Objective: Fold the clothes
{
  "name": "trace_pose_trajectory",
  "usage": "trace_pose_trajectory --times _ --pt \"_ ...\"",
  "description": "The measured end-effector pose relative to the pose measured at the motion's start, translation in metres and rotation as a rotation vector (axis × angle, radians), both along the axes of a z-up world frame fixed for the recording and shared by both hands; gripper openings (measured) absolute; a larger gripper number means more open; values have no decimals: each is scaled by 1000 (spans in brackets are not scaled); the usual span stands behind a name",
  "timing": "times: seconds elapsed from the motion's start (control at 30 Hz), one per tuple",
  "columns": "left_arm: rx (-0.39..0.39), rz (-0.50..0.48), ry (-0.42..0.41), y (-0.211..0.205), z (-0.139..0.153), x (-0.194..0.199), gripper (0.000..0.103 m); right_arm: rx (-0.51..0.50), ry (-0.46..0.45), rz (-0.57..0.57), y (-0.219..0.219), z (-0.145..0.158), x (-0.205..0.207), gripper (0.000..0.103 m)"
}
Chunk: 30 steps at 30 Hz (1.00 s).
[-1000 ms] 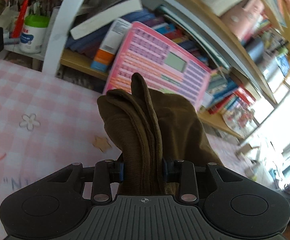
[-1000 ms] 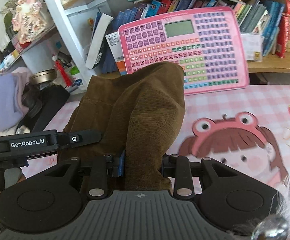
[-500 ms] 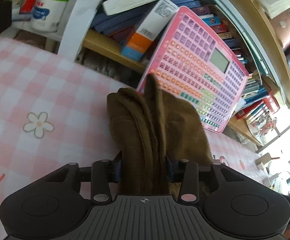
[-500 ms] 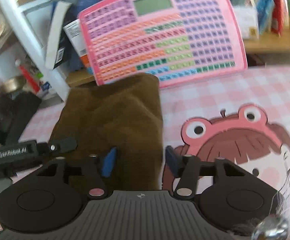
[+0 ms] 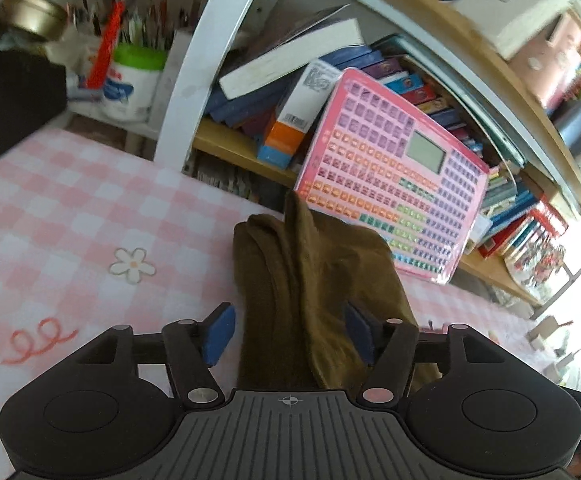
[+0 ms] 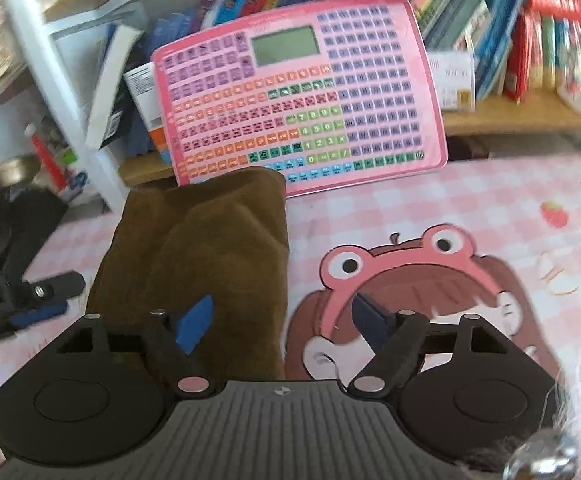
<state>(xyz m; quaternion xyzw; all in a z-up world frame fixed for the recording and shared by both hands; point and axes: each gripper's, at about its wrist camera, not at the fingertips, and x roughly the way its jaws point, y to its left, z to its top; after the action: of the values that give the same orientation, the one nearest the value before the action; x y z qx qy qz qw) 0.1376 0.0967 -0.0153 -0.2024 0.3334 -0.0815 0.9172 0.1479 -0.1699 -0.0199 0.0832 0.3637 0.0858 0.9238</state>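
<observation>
Fingers of the left gripper (image 5: 288,334) spread apart, blue pads clear of the cloth on both sides, having just been opening, with the brown garment (image 5: 314,280) lying between them but not pinched. Fingers of the right gripper (image 6: 284,322) likewise spread wide, just been opening, the left blue pad (image 6: 194,324) over the cloth's right edge, the right pad over the bare cover; nothing gripped.

Brown corduroy-like garment bunched in soft folds on the worktop (image 5: 50,216), resting flat on a pink-and-white checked cover with a small flower print (image 5: 132,265) and a red squiggle to its left. In the right wrist view, same garment (image 6: 194,256) lying as a long folded strip running away from the camera, its far end just in front of a pink toy keyboard tablet (image 6: 302,96) propped upright against the bookshelf (image 6: 510,116). Beside the garment on the right, a cartoon girl in a frog hood (image 6: 430,280) printed on the cover.

Left gripper seen at the left edge of the right wrist view, black arm with a blue pad, just beside the garment's left side. Behind: leaning books, a white shelf post (image 5: 194,80), a white tub with a green lid (image 5: 134,80). Both views somewhat blurred.
</observation>
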Motion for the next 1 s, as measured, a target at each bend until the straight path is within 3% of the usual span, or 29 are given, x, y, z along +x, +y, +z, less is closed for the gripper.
trace_pose_trajectory --times 0.3,0.57,0.83,1.0 --pt "196 60 -14 -46 16 -71 80 -140 -68 34 -1 7 -71 86" --pt "330 66 -39 -80 13 -118 89 -155 -60 -11 -18 5 -112 93" --pt "387 85 -59 -92 15 -137 96 -160 -82 10 -18 9 -126 98" --pt "371 85 -62 -95 16 -139 98 -166 -88 22 -15 8 -130 98"
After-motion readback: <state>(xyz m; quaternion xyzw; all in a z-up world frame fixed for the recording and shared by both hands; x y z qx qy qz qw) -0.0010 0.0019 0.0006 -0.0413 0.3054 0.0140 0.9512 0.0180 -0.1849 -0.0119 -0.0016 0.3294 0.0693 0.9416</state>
